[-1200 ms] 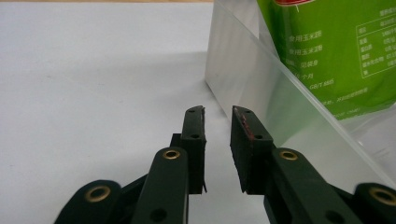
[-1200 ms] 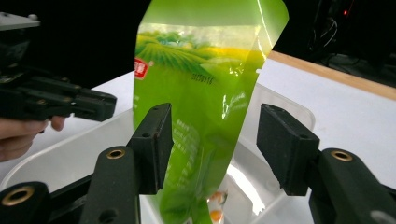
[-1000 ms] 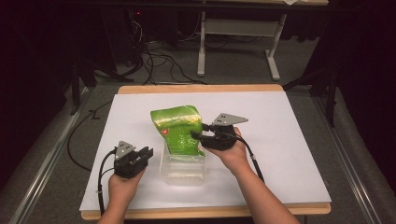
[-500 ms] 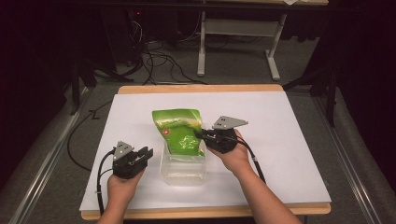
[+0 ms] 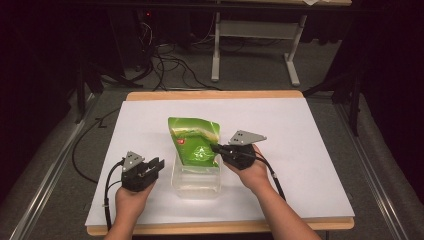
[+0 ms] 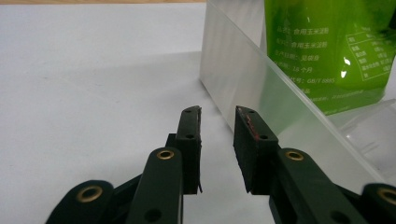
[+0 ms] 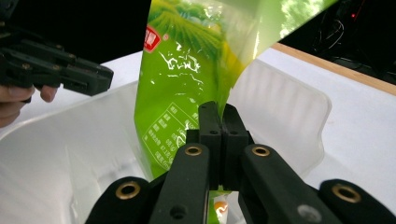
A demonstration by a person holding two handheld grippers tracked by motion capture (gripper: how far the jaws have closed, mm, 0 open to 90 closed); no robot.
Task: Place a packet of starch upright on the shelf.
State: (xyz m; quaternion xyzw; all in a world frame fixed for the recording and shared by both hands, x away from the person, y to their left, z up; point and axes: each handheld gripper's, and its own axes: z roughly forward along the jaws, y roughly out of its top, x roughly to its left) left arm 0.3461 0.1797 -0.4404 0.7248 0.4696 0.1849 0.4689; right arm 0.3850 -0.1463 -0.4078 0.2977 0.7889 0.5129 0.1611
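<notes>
While right tongs (image 7: 218,116) pinch the green pouch (image 7: 191,79), its bottom edge is hidden.

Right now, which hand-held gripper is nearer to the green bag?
The right. The right hand-held gripper is shut on the green bag at its edge, above the clear tub. The left hand-held gripper is open beside the tub, apart from the bag.

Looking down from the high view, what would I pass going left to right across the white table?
Left hand-held gripper → clear tub → right hand-held gripper, pinching the green bag that stands in the tub.
</notes>
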